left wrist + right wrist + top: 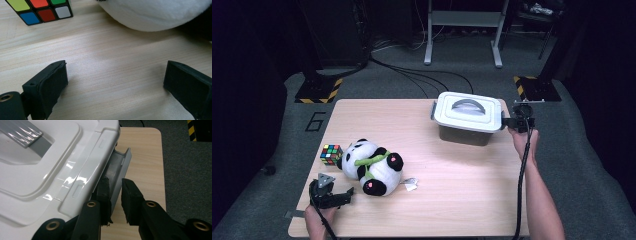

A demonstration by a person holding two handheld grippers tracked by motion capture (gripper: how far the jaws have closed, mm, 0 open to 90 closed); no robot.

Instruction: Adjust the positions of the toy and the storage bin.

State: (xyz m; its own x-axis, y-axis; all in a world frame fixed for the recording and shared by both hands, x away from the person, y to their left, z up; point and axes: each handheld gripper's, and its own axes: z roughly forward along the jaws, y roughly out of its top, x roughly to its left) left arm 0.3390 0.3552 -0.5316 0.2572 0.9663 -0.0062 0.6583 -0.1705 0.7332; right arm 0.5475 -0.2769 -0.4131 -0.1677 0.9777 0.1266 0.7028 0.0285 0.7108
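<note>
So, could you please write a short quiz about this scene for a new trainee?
1. True or false: the right gripper is shut on the grey side latch of the storage box.
2. The left gripper stands with its jaws: A) open over bare table, B) shut on the puzzle cube, C) shut on the panda toy.
3. Fill in: the box lid is ____ in colour.

Key: 1 true; 2 A; 3 white.
</note>
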